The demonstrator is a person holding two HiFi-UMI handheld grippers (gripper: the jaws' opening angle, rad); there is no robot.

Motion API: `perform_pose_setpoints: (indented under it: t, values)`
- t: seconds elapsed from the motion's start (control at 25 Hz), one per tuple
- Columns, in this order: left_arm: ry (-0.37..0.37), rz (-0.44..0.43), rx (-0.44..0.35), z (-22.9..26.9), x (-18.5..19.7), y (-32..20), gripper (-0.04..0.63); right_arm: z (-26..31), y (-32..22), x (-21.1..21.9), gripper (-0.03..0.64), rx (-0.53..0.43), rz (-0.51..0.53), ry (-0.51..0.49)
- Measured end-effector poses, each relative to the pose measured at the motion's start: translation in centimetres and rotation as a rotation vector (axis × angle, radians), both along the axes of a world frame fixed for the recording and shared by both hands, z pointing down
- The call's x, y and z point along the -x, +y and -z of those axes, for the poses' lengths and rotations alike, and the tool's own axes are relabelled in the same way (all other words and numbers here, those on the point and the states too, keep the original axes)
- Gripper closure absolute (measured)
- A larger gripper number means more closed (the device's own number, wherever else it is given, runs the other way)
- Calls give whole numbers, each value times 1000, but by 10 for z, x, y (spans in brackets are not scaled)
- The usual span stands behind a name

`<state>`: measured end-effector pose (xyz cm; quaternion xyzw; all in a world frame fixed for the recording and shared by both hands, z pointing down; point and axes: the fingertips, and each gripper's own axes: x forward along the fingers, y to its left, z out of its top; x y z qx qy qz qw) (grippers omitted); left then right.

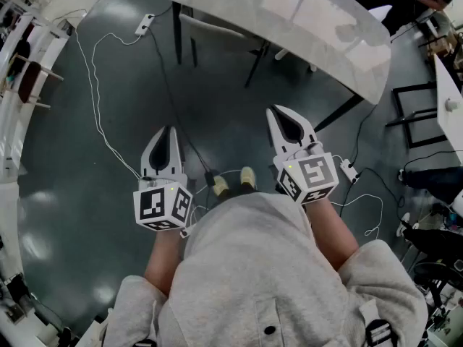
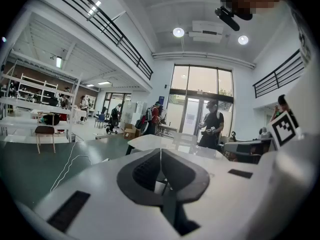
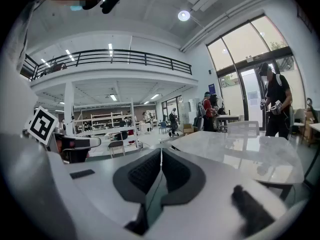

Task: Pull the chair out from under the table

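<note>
A white table stands ahead of me on the dark green floor. The chair is tucked under its left end: a pale bar and dark legs show below the table's near edge. A white chair back rises just past the tabletop in the left gripper view, and the same chair back shows in the right gripper view. My left gripper and right gripper are held side by side in the air, short of the table, both shut and empty. The left jaws and right jaws are pressed together.
White cables run across the floor to a power strip at the left and another power strip at the right. Black frames and a second white table stand at the right. Shelving lines the left edge. Several people stand beyond the table.
</note>
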<state>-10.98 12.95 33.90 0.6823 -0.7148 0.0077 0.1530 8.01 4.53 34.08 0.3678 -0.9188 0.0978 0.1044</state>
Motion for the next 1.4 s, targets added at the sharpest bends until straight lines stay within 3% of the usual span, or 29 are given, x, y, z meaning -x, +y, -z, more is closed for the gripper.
perform_pose_setpoints:
  t: [0.36,0.6,0.96,1.4]
  values:
    - [-1,-16,-7,3,1,21,577,3,23,10,591,-4,15,5]
    - [0,-33,-22,6,6,27,577,8,25,8,592,7,-36,-29]
    - [6,-53,-37,8,36,38,577,3,33,26,592,-5,-85,10]
    - [18,-101,-56,7,41,49,577,4,54,44,592,-34,-67,32]
